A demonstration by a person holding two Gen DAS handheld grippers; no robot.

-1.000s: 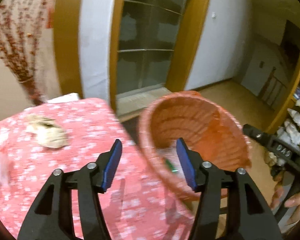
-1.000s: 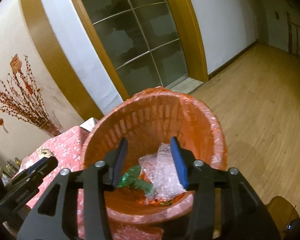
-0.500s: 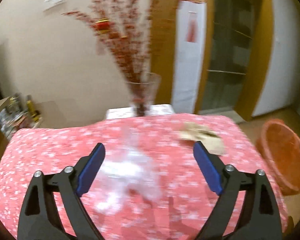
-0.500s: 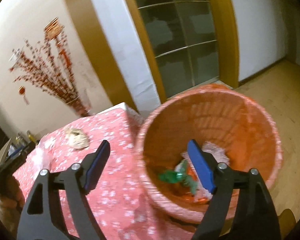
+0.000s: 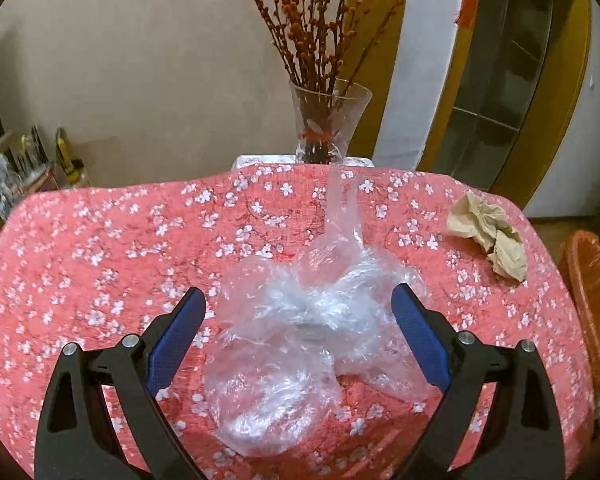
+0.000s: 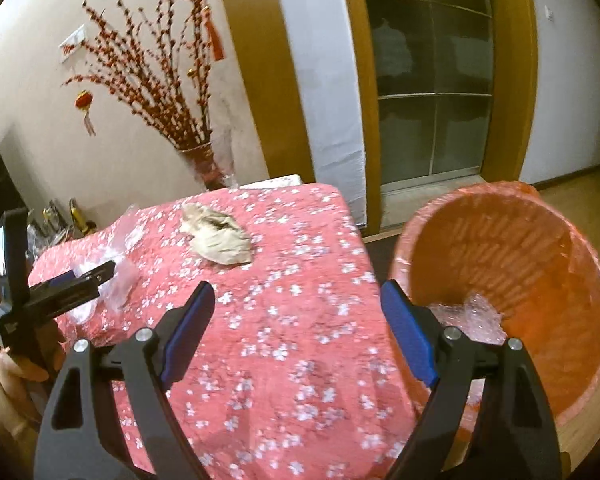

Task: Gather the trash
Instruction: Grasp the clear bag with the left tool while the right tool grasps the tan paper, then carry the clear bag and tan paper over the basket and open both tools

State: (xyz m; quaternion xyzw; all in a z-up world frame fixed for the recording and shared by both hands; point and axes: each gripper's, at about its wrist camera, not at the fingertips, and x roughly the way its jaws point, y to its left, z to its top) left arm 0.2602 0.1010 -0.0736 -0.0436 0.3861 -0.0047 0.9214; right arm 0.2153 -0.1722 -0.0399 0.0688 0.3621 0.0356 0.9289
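The left gripper (image 5: 298, 318) hung over the table with its jaws spread wide, having just been opening, and a crumpled clear plastic bag (image 5: 300, 320) lay on the pink flowered tablecloth (image 5: 100, 248) between the blue pads (image 5: 176, 336), which did not press on it. One twisted end of the bag stood up toward the far edge of the table. Further to the right on the cloth, well apart from the bag, sat a wad of crumpled brown paper (image 5: 490, 232). Behind the table a glass vase (image 5: 328, 124) held red-budded branches against the beige wall. The right gripper (image 6: 298, 324) was also wide apart, its jaws likewise just opened, with nothing between them but bare tablecloth near the table's edge. Just beside that edge stood the orange wastebasket (image 6: 540, 248), lined with a thin orange bag, and a piece of bubble wrap (image 6: 472, 316) lay inside it. From the right wrist view the brown paper (image 6: 216, 236) rested toward the far side of the table, and at the left a hand (image 6: 16, 376) gripped the handle of the other tool, whose tip reached over the plastic bag (image 6: 112, 276).
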